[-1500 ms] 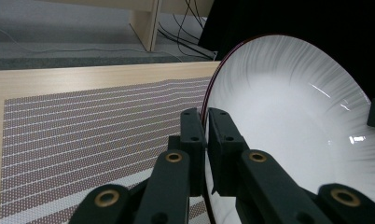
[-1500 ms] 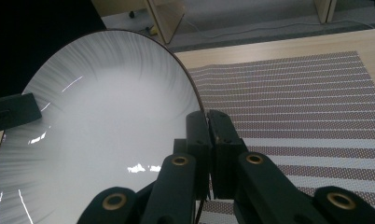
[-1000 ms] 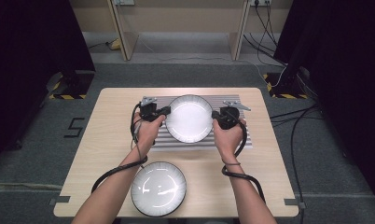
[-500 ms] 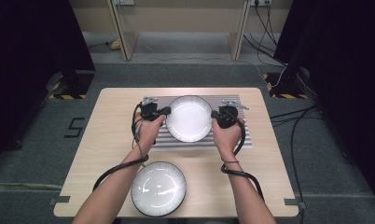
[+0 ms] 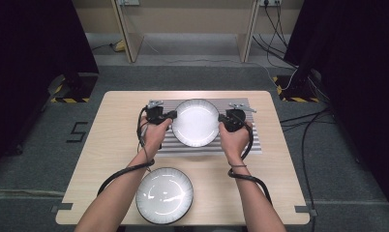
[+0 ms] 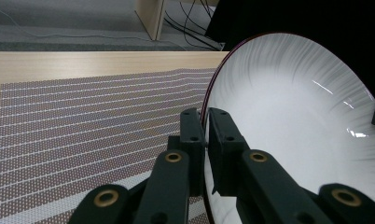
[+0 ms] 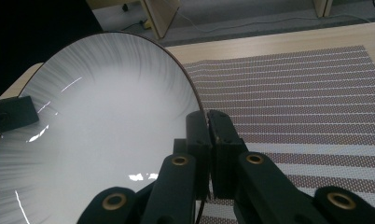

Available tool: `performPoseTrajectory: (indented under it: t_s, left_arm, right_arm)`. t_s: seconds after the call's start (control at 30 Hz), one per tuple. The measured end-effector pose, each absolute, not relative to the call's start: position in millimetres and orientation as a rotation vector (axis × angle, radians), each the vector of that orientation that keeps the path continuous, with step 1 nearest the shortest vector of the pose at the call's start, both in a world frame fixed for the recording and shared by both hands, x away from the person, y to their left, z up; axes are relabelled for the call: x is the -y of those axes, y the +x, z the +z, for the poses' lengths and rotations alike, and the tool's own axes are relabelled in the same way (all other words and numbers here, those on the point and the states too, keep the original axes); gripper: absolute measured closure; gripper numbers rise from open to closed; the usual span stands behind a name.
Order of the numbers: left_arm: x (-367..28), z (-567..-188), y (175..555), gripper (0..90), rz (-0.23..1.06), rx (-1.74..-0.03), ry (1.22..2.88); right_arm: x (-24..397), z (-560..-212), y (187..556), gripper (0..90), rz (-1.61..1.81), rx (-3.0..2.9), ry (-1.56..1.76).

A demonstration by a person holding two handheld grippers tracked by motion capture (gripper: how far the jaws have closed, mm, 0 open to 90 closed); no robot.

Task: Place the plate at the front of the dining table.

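Observation:
A white plate [image 5: 197, 122] with a dark rim hangs over the striped placemat [image 5: 250, 140], held at both sides. My left gripper [image 5: 171, 116] is shut on the plate's left rim, and in the left gripper view the plate [image 6: 288, 126] has its rim pinched between the two jaws of the left gripper [image 6: 206, 122]. On the opposite rim my right gripper [image 5: 223, 119] is shut too. The right gripper view has the plate [image 7: 101, 126] tilted, its edge clamped in the right gripper [image 7: 207, 122].
A second white plate [image 5: 164, 194] lies on the wooden table [image 5: 115, 140] near its front edge, between the person's forearms. Black cables trail from both grippers across the table. Table legs and floor cables stand behind the far edge.
The plate, held by both grippers, has shifted slightly toward the far side of the placemat. The front plate has not moved.

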State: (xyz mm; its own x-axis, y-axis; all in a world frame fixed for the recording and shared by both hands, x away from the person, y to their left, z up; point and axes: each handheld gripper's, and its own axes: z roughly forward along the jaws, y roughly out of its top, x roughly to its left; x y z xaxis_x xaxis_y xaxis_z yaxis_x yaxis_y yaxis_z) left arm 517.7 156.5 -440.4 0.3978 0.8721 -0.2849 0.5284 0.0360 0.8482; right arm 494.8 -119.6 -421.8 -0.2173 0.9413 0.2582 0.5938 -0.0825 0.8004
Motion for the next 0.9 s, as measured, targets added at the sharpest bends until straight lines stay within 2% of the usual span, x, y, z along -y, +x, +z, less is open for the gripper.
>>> performPoseTrajectory:
  t_s: [0.9]
  left_arm:
    - [-156,-451,529,84.1,0.400,-1.303,1.635]
  right_arm:
    - [117,-430,507,88.3,1.196,-1.822,1.678]
